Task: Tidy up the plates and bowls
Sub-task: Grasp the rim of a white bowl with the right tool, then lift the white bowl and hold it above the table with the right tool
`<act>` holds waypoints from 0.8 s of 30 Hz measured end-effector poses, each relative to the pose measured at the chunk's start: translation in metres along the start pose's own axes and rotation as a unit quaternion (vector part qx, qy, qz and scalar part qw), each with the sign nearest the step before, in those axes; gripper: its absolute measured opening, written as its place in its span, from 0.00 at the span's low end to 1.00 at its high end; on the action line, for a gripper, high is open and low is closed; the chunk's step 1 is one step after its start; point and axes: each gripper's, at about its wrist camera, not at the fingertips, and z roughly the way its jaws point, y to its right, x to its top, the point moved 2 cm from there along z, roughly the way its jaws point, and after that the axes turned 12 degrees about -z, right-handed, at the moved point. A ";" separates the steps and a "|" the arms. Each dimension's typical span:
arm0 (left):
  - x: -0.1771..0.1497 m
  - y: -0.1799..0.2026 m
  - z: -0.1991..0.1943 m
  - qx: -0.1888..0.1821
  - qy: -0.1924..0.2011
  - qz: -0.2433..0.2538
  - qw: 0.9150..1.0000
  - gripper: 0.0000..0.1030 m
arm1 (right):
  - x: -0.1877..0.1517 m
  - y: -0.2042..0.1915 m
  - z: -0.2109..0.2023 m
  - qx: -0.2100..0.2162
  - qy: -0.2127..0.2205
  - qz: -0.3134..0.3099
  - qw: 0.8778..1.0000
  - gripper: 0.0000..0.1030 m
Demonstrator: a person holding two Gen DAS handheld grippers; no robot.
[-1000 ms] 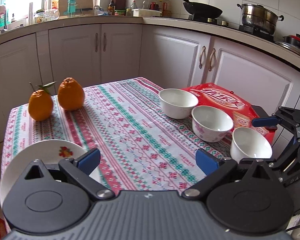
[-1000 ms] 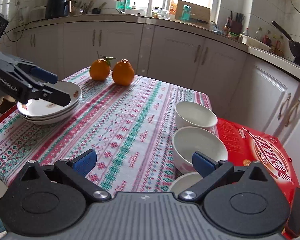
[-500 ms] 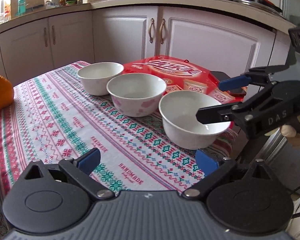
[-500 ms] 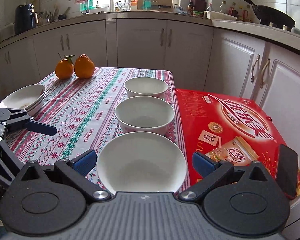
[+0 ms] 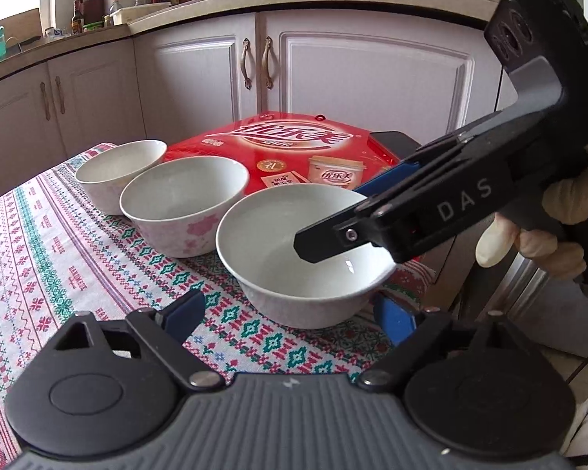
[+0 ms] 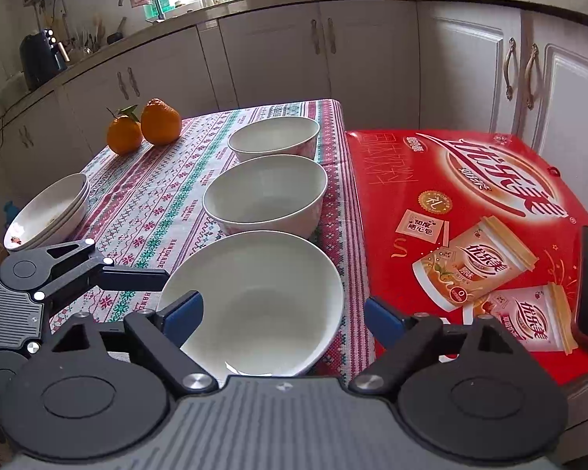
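White kitchen cabinets wrap round a table under a patterned tablecloth (image 6: 149,203), and I am working at its near right corner. Far left in my right wrist view sits the stack of plates (image 6: 47,211), near the table's left edge, with two oranges (image 6: 145,125) beyond it. My left gripper (image 5: 290,313) is spread wide and grips nothing; it hovers low just short of the nearest bowl (image 5: 294,258), which lies straight ahead of it. Moving right, three bowls stand in a row running away from me: that nearest bowl, the middle bowl (image 6: 266,196) just behind it, and the far bowl (image 6: 274,137), each close to its neighbour. My right gripper (image 6: 282,317) is also released and wide, and it looks the nearer of the two: one finger hangs over the nearest bowl's basin and the other sits outside the rim on the red box (image 6: 470,203) side, so I judge a rim pinch is next. Room is tight: this bowl sits close to the table's near edge, the box crowds its right, and my left gripper's finger lies just beside its left rim. Upward and toward the middle bowl is open.
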 end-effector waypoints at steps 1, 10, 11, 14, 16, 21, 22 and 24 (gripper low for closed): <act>0.000 -0.001 0.001 -0.003 -0.001 -0.003 1.000 0.87 | 0.000 0.002 0.002 0.003 -0.002 0.002 1.000 0.83; 0.000 0.003 0.003 -0.015 0.000 0.002 1.000 0.80 | 0.002 0.008 0.008 0.033 -0.011 0.010 0.999 0.69; 0.000 0.004 0.003 -0.016 0.001 0.003 1.000 0.80 | 0.002 0.008 0.009 0.036 -0.012 0.011 0.999 0.69; 0.000 0.005 0.003 -0.020 0.001 0.004 1.000 0.77 | 0.002 0.009 0.010 0.042 -0.014 0.012 0.999 0.68; 0.000 0.005 0.003 -0.020 0.002 0.006 1.000 0.77 | 0.004 0.009 0.010 0.044 -0.013 0.011 0.999 0.68; 0.000 0.004 0.003 -0.021 0.001 0.004 1.000 0.77 | 0.005 0.010 0.011 0.046 -0.013 0.009 0.999 0.67; 0.000 0.004 0.003 -0.021 0.001 0.004 1.000 0.77 | 0.004 0.010 0.011 0.046 -0.013 0.010 0.999 0.67; 0.000 0.004 0.003 -0.022 0.000 0.004 1.000 0.77 | 0.005 0.009 0.011 0.047 -0.013 0.012 0.999 0.67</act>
